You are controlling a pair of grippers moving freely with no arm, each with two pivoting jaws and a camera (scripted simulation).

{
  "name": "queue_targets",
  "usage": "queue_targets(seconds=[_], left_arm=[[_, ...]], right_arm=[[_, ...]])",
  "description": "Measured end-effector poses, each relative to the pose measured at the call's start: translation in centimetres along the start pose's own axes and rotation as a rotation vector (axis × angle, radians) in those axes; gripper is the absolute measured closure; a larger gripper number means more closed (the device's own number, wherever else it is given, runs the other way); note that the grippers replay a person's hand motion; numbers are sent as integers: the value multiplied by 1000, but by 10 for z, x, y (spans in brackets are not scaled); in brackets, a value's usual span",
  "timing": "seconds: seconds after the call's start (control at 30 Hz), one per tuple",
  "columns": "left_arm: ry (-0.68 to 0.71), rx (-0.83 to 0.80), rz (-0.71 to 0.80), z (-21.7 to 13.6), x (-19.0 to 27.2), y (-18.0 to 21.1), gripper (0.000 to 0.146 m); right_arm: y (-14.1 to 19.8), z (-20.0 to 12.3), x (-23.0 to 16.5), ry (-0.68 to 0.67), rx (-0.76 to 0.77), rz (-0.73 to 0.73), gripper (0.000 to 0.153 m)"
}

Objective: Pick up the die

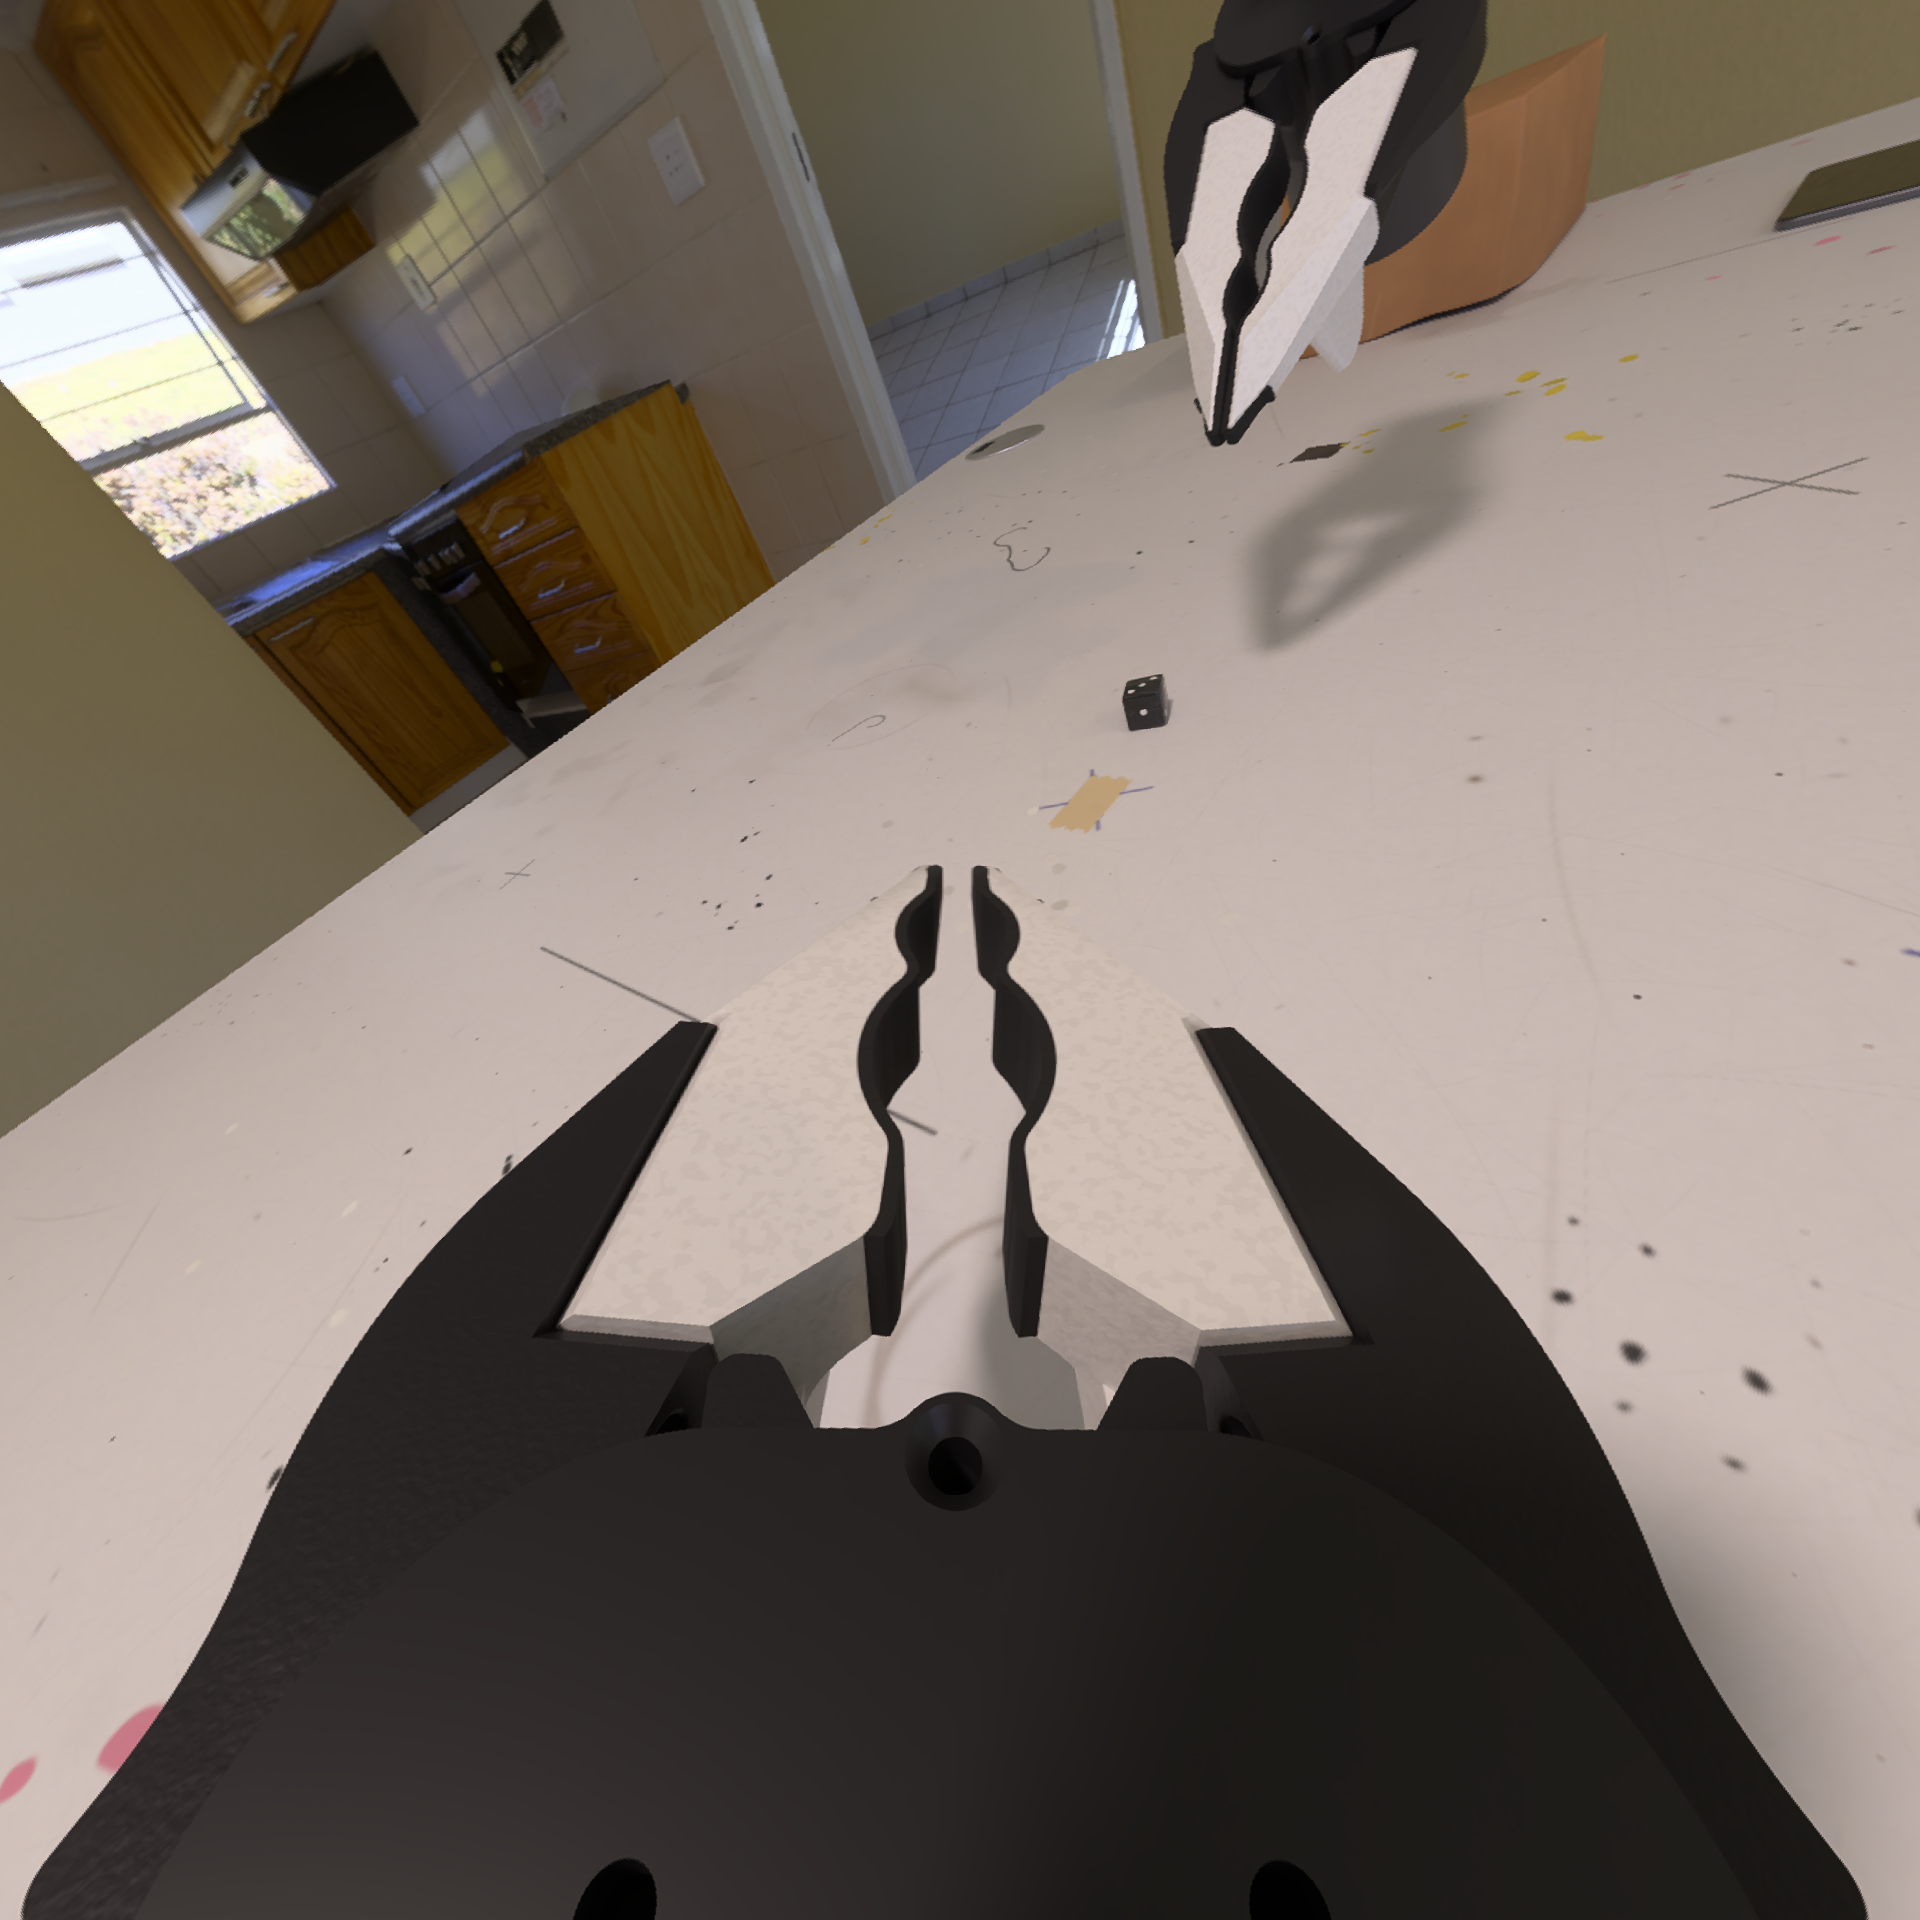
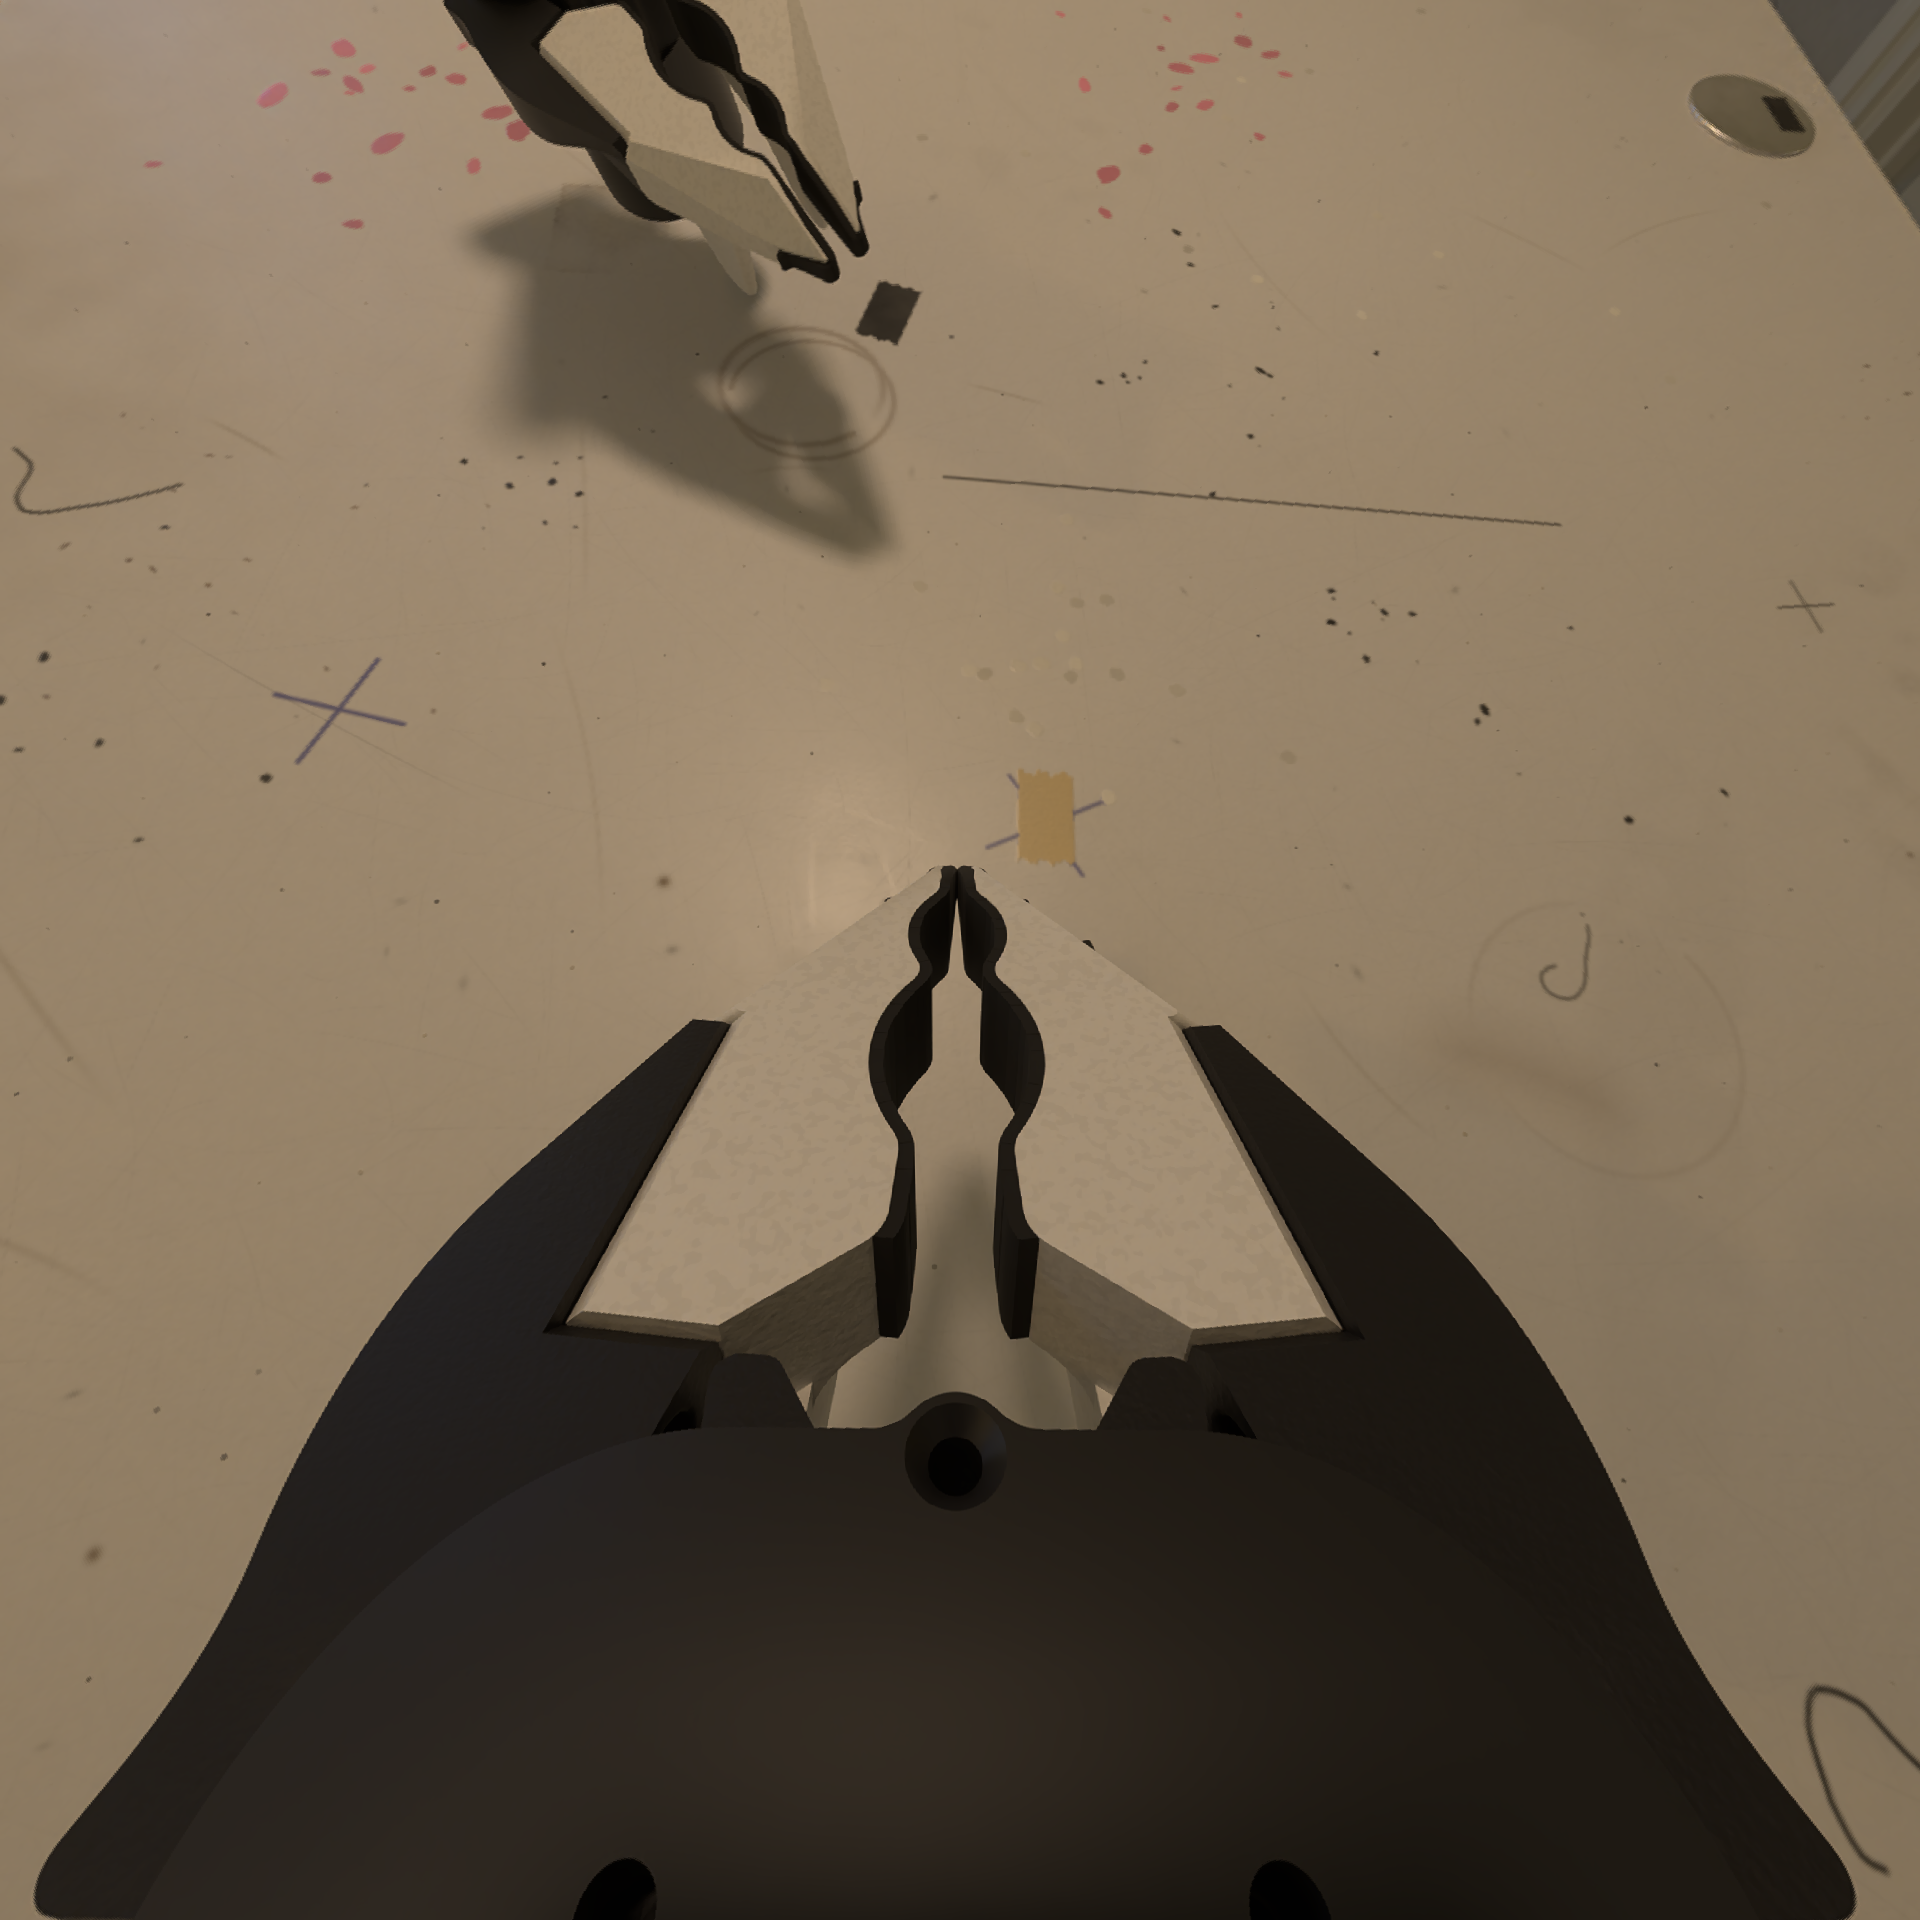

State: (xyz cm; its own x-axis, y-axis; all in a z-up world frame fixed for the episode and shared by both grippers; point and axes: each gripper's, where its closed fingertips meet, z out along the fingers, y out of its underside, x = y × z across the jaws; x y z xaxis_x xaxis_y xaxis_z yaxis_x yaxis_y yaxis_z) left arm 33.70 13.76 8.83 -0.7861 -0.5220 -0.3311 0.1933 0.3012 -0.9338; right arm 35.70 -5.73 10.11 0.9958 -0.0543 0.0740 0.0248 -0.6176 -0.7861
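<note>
A small black die (image 1: pixel 1146 703) with white pips sits on the white speckled table (image 1: pixel 1455 935), just beyond a tan tape strip (image 1: pixel 1089 802). My left gripper (image 1: pixel 954 873) hovers low over the table, short of the tape and the die. Its jaws stand a narrow gap apart and hold nothing. My right gripper (image 1: pixel 1231 428) hangs above the table past the die, tips down and shut on nothing. In the right wrist view my right gripper (image 2: pixel 956 873) is shut near the tape strip (image 2: pixel 1044 818). The die does not show there. The left gripper (image 2: pixel 844 244) shows at the top.
An orange-brown box (image 1: pixel 1486 208) and a dark flat slab (image 1: pixel 1849 187) stand at the table's far side. A round metal disc (image 1: pixel 1003 442) lies near the far edge and also shows in the right wrist view (image 2: pixel 1751 116). The table edge runs along the left, with a kitchen beyond.
</note>
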Motion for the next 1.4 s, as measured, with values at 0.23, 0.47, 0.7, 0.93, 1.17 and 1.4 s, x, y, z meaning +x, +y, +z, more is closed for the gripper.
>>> queue_targets(seconds=[0.23, 0.47, 0.7, 0.93, 1.17, 1.4], left_arm=[[31, 6, 2, -1, 4, -1, 146], [24, 10, 1, -2, 3, -1, 146], [19, 2, 8, -2, 3, 0, 146], [15, 0, 16, -1, 4, 0, 146], [17, -13, 31, -1, 5, 1, 146], [15, -10, 25, -1, 4, 1, 146]], right_arm=[[4, 4, 0, -18, -2, 24, 153], [4, 5, 1, -35, 17, 48, 153], [4, 6, 1, -37, 27, 63, 153], [4, 7, 2, -38, 37, 71, 153], [4, 7, 3, -40, 56, 72, 153], [4, 7, 3, -40, 65, 70, 153]])
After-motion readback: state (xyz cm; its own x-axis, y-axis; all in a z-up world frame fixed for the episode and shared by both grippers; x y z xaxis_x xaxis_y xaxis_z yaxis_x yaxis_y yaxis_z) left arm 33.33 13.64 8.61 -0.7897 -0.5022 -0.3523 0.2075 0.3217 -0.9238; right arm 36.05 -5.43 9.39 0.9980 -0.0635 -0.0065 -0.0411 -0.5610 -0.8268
